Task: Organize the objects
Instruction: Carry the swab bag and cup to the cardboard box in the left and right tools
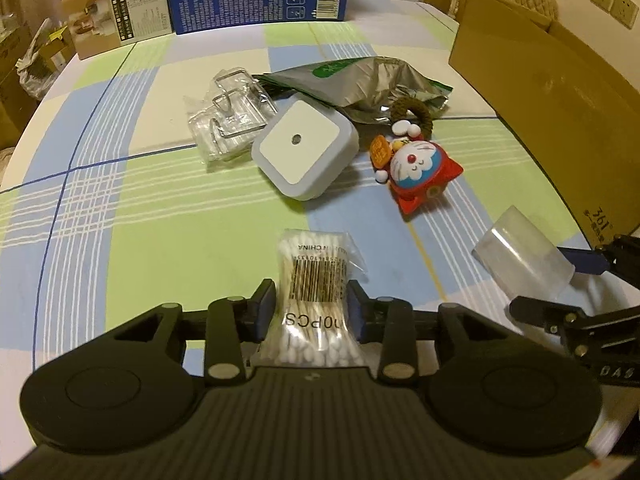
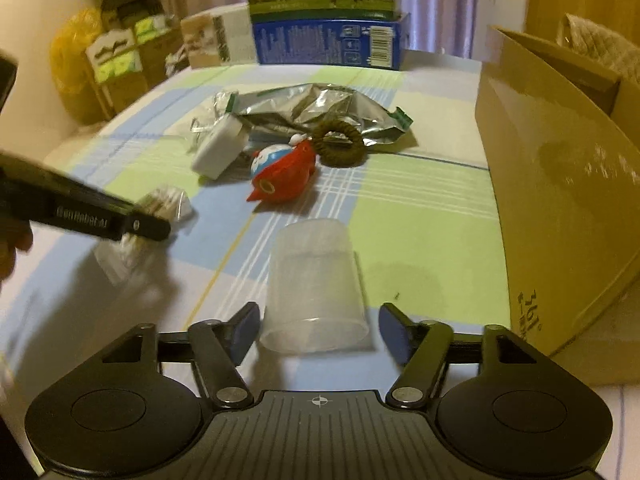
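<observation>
Gripping a cotton swab pack [image 1: 316, 280], the left hand-held gripper [image 1: 312, 308] hides its lower half.
Right hand-held gripper [image 2: 316, 328] spread wide around a translucent cup [image 2: 314, 284], pads apart from it.

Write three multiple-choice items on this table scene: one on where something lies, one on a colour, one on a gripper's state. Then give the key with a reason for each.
1. Where does the brown hair tie lie?
A. against the silver foil bag
B. inside the clear cup
C. on the blue box

2. What colour is the toy figure's body?
A. green
B. red
C. black

3. What is the left gripper doing?
A. standing open over bare cloth
B. clamped on the cotton swab pack
C. holding the night light

Key: A, the tie rests at the bag's near edge; B, its shell is red; B, both pads press the pack's sides.
</observation>
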{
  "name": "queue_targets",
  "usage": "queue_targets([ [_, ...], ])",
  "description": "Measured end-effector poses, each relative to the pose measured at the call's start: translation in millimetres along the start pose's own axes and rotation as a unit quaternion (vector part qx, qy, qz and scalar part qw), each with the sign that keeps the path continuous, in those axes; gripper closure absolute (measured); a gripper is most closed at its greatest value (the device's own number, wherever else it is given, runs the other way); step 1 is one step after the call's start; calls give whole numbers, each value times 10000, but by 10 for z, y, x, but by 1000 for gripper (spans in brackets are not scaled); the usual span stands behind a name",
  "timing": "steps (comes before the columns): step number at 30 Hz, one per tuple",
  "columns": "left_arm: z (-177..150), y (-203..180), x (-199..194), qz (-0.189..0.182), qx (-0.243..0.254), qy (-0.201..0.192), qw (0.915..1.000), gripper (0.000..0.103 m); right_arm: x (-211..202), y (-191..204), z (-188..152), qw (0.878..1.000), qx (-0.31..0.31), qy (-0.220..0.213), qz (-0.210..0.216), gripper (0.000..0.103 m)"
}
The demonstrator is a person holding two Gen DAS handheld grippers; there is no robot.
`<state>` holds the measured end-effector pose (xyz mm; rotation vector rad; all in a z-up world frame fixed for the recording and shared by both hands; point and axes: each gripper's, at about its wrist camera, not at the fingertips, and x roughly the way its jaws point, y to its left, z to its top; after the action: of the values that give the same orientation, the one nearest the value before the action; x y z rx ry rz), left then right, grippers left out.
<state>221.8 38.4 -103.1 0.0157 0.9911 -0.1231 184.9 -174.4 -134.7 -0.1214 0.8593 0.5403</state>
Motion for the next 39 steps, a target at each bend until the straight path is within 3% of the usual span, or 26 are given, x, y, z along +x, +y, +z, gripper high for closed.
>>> queue_targets([
  [7,-1,-14,45,91,147,5,9999,71,44,-86,77,9996,275,-72,63,38],
  [14,-2,-30,46,93,245,-4,9997,81,130,-91,144,9997,211,-76,28,38],
  [18,-6,-43,37,74,262,17,9996,82,127,30,119,9998,-177,-26,-44,51],
  [21,-9,-65,32,36,277,33,9996,83,143,60,104,9997,-223,-37,-63,53],
  [25,-1,-62,8,-120,156,38,9998,84,107,23,101,9998,99,-118,85,54],
  [31,49,-91,-58,-116,29,-53,9999,84,6,29,109,9996,107,-256,-46,54],
  [39,81,-178,-468,-71,-359,-371,9986,84,-313,0,234,9980,397,-481,-44,53],
])
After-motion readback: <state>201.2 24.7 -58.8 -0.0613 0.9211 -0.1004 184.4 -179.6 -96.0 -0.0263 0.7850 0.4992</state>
